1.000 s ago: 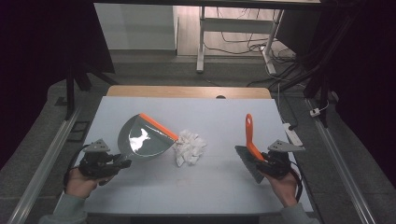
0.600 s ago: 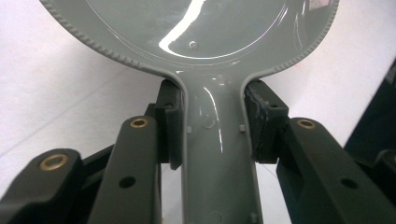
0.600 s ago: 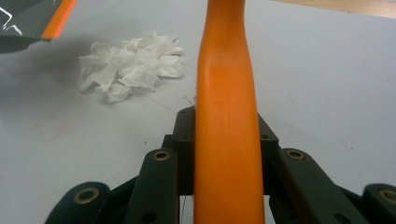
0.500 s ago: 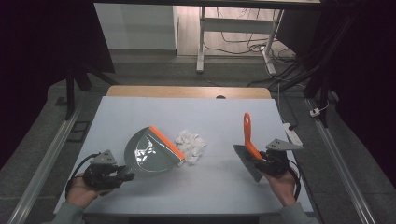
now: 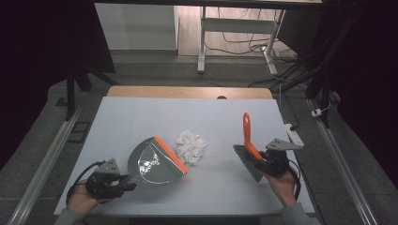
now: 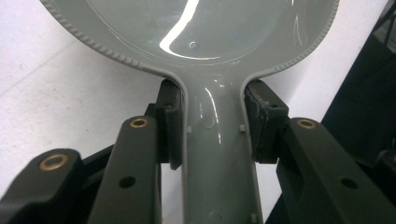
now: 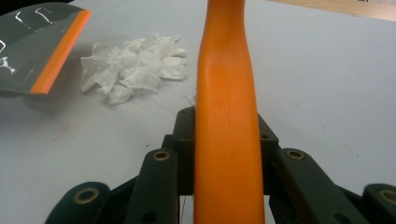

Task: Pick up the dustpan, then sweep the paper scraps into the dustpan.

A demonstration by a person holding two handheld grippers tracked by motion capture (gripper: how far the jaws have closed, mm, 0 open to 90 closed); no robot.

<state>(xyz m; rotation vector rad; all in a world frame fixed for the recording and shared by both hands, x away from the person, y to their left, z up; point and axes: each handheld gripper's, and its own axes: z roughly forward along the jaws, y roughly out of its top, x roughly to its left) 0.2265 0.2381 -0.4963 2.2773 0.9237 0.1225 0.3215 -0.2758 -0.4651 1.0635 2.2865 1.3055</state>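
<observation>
A grey dustpan (image 5: 152, 161) with an orange lip lies on the pale table (image 5: 141, 117) at front left, its lip facing a crumpled white tissue (image 5: 190, 146) just to its right. My left gripper (image 5: 112, 183) is shut on the dustpan's handle (image 6: 215, 154); both pads press its sides. At front right my right gripper (image 5: 268, 161) is shut on a brush with an orange handle (image 5: 247, 133) and grey bristles (image 5: 248, 163). In the right gripper view the handle (image 7: 226, 107) rises between the jaws, with the tissue (image 7: 133, 65) and dustpan lip (image 7: 58, 51) beyond at left.
A white power strip (image 5: 292, 133) lies at the table's right edge, beside the brush. The far edge is a wooden strip (image 5: 187, 92). Metal rails run along both sides of the table, and desk legs with cables stand behind it.
My left gripper has pulled the dustpan toward the front edge and turned its lip toward the tissue. The tissue has stayed put. The right gripper and brush have barely shifted.
</observation>
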